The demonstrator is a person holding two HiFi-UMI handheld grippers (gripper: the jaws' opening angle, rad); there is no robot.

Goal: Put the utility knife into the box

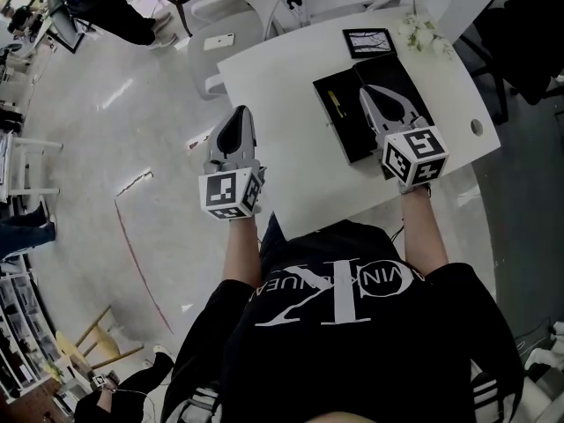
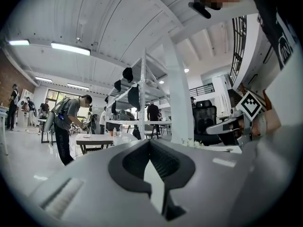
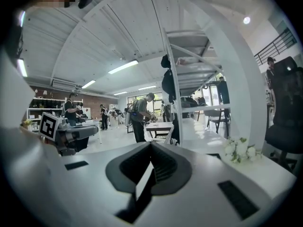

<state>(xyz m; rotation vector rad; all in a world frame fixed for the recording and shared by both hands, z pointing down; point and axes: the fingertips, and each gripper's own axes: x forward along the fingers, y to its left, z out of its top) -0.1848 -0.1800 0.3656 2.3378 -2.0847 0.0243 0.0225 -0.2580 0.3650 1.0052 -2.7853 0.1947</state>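
Observation:
An open black box [image 1: 348, 135] lies flat on the white table [image 1: 291, 86] in the head view. A slim yellowish utility knife [image 1: 335, 102] rests on its left half. My right gripper [image 1: 367, 90] hovers over the box's middle, just right of the knife, jaws shut and empty. At the table's left edge my left gripper [image 1: 238, 113] is also shut, with nothing in it. Both gripper views look out level across the room; the left gripper [image 2: 150, 143] and right gripper [image 3: 151, 145] show their jaws together. Neither of them shows the knife or the box.
A small framed picture [image 1: 368, 42] and white flowers [image 1: 423, 35] stand at the table's far side; the flowers [image 3: 239, 150] also show in the right gripper view. The table has a cable hole [image 1: 477, 127] near its right edge. Chairs, shelving and people fill the room beyond.

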